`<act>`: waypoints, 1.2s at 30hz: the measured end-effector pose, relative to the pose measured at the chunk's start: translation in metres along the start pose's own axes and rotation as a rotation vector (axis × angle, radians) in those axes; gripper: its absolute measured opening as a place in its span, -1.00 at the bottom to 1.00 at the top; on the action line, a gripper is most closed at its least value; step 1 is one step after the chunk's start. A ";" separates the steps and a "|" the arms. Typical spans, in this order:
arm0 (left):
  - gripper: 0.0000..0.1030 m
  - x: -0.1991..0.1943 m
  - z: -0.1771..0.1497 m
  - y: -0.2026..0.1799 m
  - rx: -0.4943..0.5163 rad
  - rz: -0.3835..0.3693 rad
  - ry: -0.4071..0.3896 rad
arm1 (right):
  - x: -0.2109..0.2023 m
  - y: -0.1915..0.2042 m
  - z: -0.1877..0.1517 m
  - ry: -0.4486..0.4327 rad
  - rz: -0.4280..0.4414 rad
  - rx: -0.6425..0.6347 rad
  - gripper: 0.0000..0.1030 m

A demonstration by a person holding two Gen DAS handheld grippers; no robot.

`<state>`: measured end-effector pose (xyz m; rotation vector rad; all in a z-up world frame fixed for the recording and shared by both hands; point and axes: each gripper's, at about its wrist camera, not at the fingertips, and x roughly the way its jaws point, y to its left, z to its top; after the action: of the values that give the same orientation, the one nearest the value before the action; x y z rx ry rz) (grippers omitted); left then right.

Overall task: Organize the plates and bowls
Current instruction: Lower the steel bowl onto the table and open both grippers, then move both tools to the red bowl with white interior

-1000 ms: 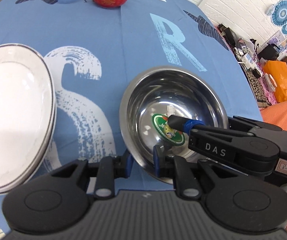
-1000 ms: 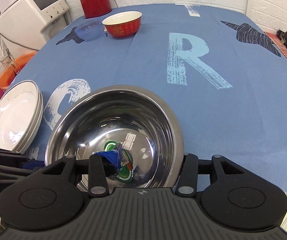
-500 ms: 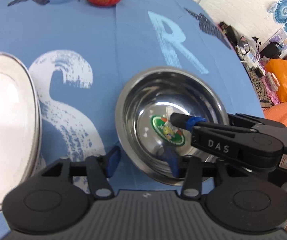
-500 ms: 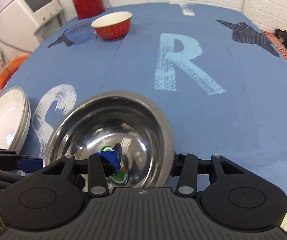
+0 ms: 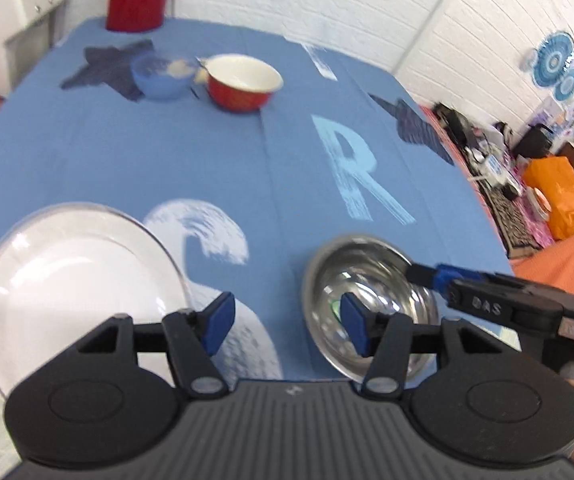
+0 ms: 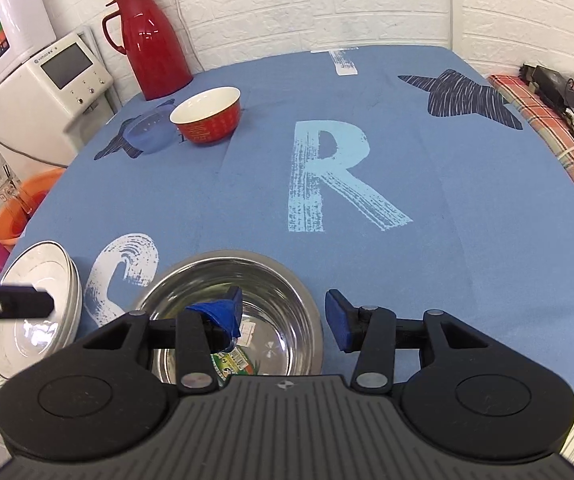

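The right gripper (image 6: 283, 318) is spread wide and grips nothing: its left finger hangs over the hollow of the steel bowl (image 6: 271, 280), its right finger stands outside the rim, so the bowl's right wall lies between the two pads without touching either, as far as this view shows. The left gripper (image 5: 285, 326) is likewise released and empty, with its right pad in front of the bowl's left side and its left pad toward the stacked white plates (image 5: 67, 276). The bowl sits upright on the blue tablecloth (image 6: 447, 220), near the table's front edge, just beside the plates and to their right.

The bowl lies directly below and ahead of the right gripper, which straddles its rim, so that hand looks the nearer one for a rim pinch; the left hand is nearer the plates.

Farther off, well apart from both grippers, the red bowl (image 6: 207, 116) and the small blue bowl (image 6: 149, 134) stand side by side, seemingly touching, though the view is too small to be sure. Behind them rises a red thermos jug (image 6: 155, 40).
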<state>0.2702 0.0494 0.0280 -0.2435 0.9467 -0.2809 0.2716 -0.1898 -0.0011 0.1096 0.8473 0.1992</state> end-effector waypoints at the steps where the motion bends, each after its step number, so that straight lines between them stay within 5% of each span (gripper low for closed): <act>1: 0.07 -0.004 0.004 0.003 0.007 0.010 -0.011 | 0.000 0.001 0.002 0.001 0.006 -0.003 -0.41; 7: 0.13 -0.019 0.018 0.024 0.017 0.057 -0.060 | -0.002 0.012 0.017 0.002 0.030 -0.009 -0.40; 14: 0.15 -0.009 0.040 0.045 -0.009 0.074 -0.058 | 0.020 0.020 0.048 0.059 0.018 0.129 -0.40; 20: 0.15 0.021 0.077 0.066 -0.055 0.075 -0.046 | 0.055 0.032 0.089 0.086 0.036 0.040 -0.40; 24: 0.15 0.044 0.105 0.084 -0.144 0.060 -0.051 | 0.089 0.034 0.118 0.095 0.068 0.058 -0.39; 29: 0.15 0.103 0.139 0.096 -0.374 -0.013 0.003 | 0.136 0.044 0.164 0.072 0.099 0.086 -0.39; 36: 0.15 0.157 0.176 0.097 -0.508 0.022 -0.048 | 0.189 0.065 0.215 0.041 0.048 -0.058 -0.38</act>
<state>0.5147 0.1012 -0.0245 -0.7012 0.9618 -0.0086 0.5471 -0.0882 0.0131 0.0715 0.8792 0.2717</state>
